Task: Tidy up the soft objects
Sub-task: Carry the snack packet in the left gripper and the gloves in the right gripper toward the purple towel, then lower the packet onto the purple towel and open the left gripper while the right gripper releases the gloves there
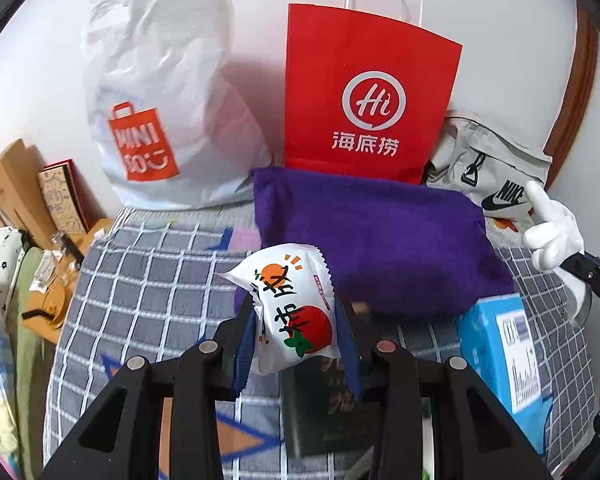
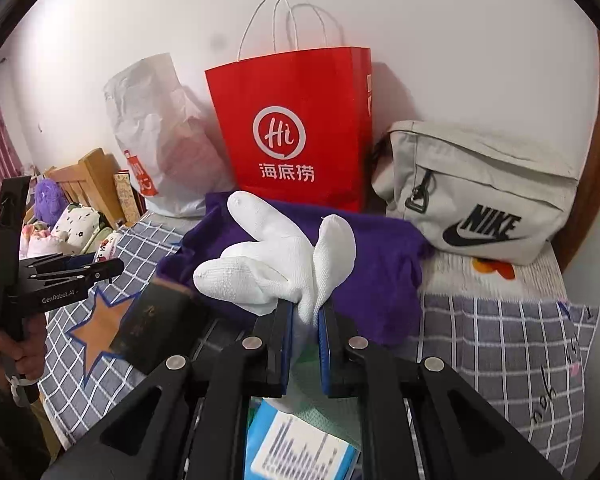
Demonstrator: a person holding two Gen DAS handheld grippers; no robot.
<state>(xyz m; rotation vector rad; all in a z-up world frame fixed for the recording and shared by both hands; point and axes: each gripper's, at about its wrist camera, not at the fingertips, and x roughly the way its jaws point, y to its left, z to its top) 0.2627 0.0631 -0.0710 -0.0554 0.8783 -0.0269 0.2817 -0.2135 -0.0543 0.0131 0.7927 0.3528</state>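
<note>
My left gripper is shut on a white snack packet printed with an orange and a strawberry, held above the checked bedspread. My right gripper is shut on a white knitted glove, whose fingers stick up over a purple cloth. The glove and the right gripper show at the right edge of the left wrist view. In the right wrist view the left gripper appears at the far left, held in a hand.
A red paper bag, a white plastic bag and a grey Nike bag stand against the wall. A dark green booklet and a blue box lie on the bed. Wooden furniture with clutter borders the left.
</note>
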